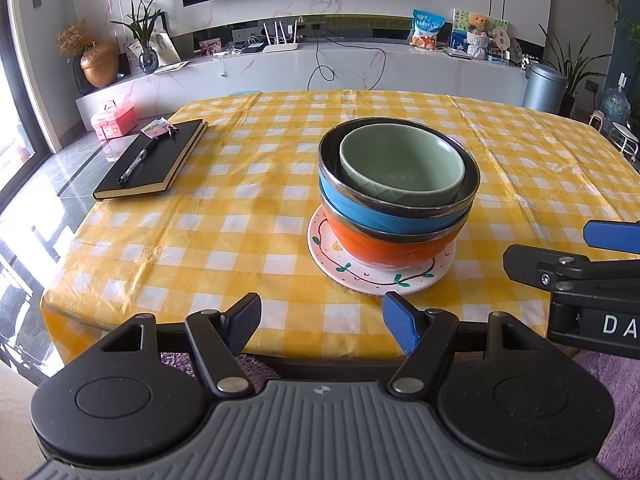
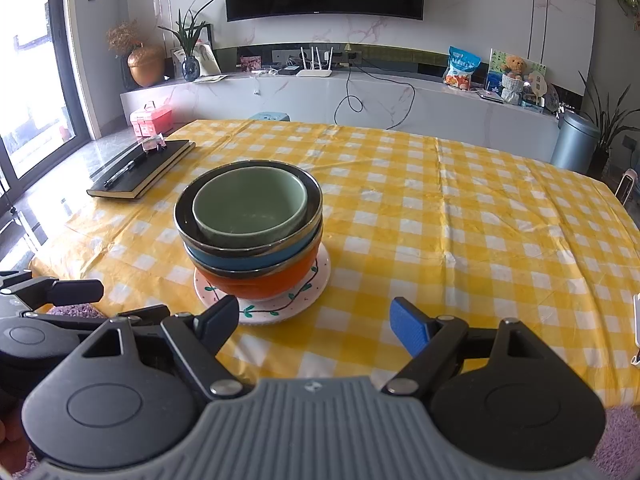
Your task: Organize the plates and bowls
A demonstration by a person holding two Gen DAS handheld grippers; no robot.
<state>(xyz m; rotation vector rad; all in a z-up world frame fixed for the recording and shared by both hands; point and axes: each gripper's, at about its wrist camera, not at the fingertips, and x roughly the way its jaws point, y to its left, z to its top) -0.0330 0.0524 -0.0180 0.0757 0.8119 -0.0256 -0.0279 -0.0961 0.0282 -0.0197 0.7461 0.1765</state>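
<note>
A stack stands on the yellow checked table (image 1: 248, 216): a white plate with a vine pattern (image 1: 360, 276), an orange bowl (image 1: 384, 248), a blue steel-rimmed bowl (image 1: 360, 204) and a green bowl (image 1: 400, 168) nested on top. The stack also shows in the right wrist view, with the plate (image 2: 280, 308), orange bowl (image 2: 260, 280), blue bowl (image 2: 224, 256) and green bowl (image 2: 248, 204). My left gripper (image 1: 320, 320) is open and empty, just short of the plate's near edge. My right gripper (image 2: 312, 316) is open and empty, right of the stack; it shows at the right edge of the left wrist view (image 1: 580, 256).
A black notebook (image 1: 156, 160) with a pen (image 1: 136, 160) and a small wrapper lies at the table's far left. A pink box (image 1: 114, 120) sits on the floor beyond. A TV counter runs along the back wall. A purple rug (image 1: 612, 376) lies below the table's near edge.
</note>
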